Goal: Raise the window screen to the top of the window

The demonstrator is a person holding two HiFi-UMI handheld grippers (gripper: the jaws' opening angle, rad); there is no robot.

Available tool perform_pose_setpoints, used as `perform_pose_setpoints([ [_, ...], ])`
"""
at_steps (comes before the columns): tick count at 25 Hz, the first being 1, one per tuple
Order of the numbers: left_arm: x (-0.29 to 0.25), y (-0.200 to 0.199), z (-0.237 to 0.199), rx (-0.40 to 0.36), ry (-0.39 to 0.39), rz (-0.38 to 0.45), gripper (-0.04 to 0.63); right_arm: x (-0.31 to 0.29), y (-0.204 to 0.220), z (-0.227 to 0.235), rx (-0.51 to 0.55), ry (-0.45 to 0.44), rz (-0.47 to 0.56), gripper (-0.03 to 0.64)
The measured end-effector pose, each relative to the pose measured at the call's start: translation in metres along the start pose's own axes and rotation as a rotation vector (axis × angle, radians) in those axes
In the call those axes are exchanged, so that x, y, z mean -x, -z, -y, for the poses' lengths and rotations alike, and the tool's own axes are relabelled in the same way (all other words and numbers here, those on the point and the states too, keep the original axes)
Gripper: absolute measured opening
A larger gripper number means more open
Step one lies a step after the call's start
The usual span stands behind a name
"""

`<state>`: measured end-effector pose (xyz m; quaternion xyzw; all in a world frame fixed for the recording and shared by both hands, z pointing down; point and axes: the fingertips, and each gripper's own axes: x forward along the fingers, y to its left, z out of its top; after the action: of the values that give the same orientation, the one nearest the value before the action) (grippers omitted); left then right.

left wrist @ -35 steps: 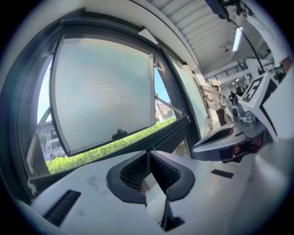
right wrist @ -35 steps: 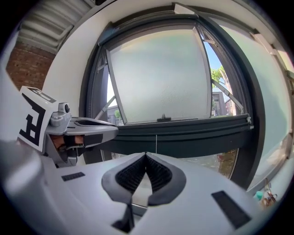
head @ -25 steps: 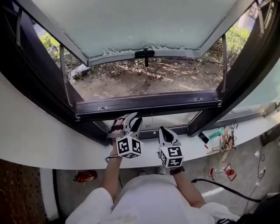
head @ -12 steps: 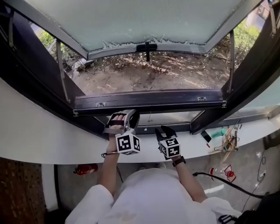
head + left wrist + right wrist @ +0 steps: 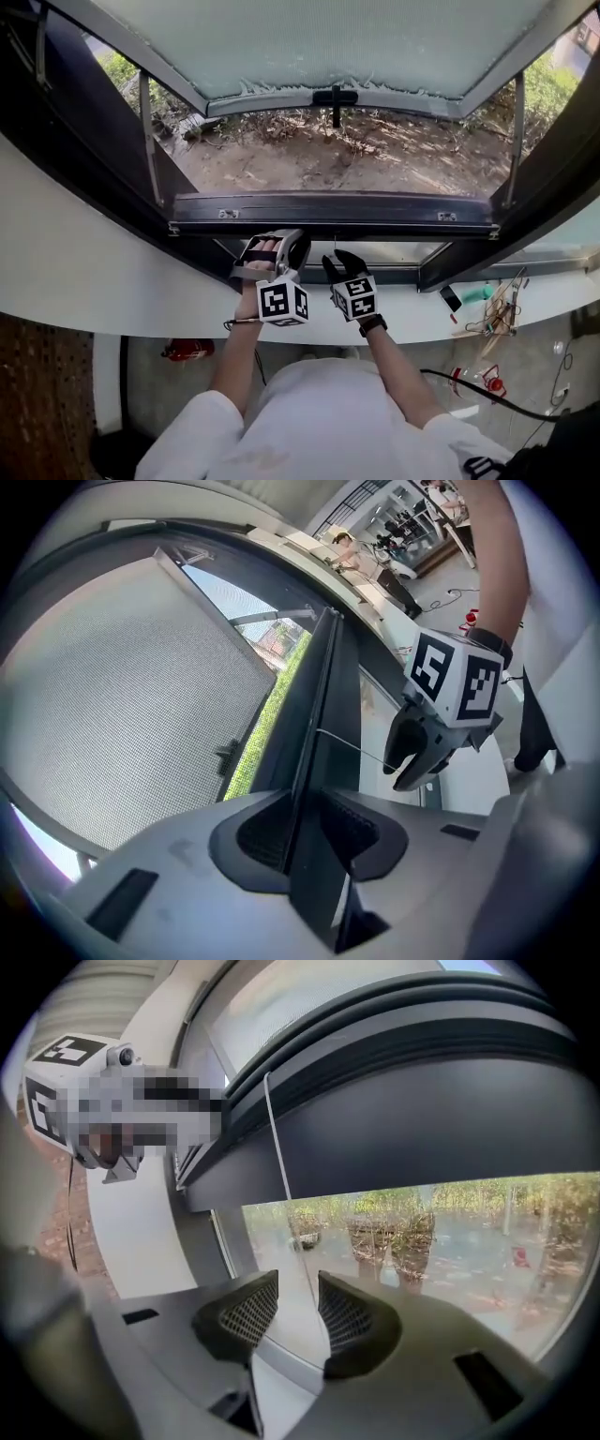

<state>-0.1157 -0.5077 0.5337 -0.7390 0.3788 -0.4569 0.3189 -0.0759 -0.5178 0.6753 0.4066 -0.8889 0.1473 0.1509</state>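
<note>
At frame centre, low in the window, the screen bar (image 5: 333, 214) awaits lifting. The left gripper (image 5: 281, 246) has just tightened onto its edge. The right gripper (image 5: 343, 265), its jaws newly sprung apart, straddles the pull cord (image 5: 278, 1138) without pinching it.

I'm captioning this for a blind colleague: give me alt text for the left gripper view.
The left gripper has just been closing its fingers on the dark bar, which runs between them. The screen's grey mesh fills the left; a thin cord leads from the bar in between the right gripper's fingers, which have just been opening.
</note>
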Motion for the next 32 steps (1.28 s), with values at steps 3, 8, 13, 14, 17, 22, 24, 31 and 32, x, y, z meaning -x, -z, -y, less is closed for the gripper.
perform_pose_setpoints([
  [3, 0.0, 0.0, 0.0, 0.004, -0.002, 0.001, 0.095, -0.002, 0.009, -0.005, 0.003, -0.014, -0.036, 0.121],
  [8, 0.001, 0.001, 0.0, 0.002, -0.005, 0.006, 0.095, 0.005, 0.018, -0.021, 0.071, -0.074, -0.008, 0.002],
  [13, 0.001, 0.002, 0.0, 0.004, -0.012, 0.014, 0.095, 0.015, 0.024, -0.017, 0.014, -0.071, 0.028, 0.002],
  [14, 0.001, 0.002, 0.0, 0.005, -0.012, 0.017, 0.095, 0.019, 0.025, -0.014, 0.011, -0.061, 0.032, 0.002],
  [17, 0.001, 0.002, 0.0, 0.013, -0.013, 0.027, 0.095, 0.029, 0.028, -0.006, 0.0, -0.032, 0.049, 0.002],
  [22, 0.002, 0.001, -0.001, 0.028, -0.025, 0.038, 0.095, 0.038, 0.03, -0.009, -0.002, -0.025, 0.069, 0.002],
  [24, 0.002, 0.001, -0.001, 0.03, -0.024, 0.042, 0.095, 0.041, 0.032, -0.013, -0.003, -0.022, 0.072, 0.002],
  [31, 0.003, 0.001, -0.002, 0.049, -0.034, 0.061, 0.092, 0.057, 0.04, -0.016, -0.012, 0.008, 0.08, 0.002],
  [32, 0.003, 0.001, -0.002, 0.049, -0.035, 0.061, 0.092, 0.059, 0.041, -0.015, -0.012, 0.014, 0.074, 0.002],
])
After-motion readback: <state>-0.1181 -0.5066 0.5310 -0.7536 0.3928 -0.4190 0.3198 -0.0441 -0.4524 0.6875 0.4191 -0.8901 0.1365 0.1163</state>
